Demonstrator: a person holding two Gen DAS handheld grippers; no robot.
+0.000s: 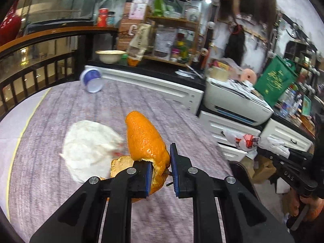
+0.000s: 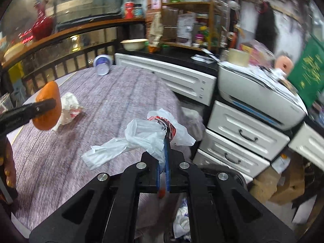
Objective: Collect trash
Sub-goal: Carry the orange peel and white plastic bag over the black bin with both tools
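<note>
My left gripper is shut on an orange peel and holds it above the grey table. The peel also shows in the right wrist view. A crumpled white tissue lies on the table behind the peel; it also shows in the right wrist view. My right gripper is shut on a white plastic bag with red print, held near the table's right edge. The bag shows in the left wrist view.
A blue-and-white cup lies tipped at the table's far edge. White drawers and a printer stand to the right. A railing runs behind the table. A bag with trash sits below my right gripper.
</note>
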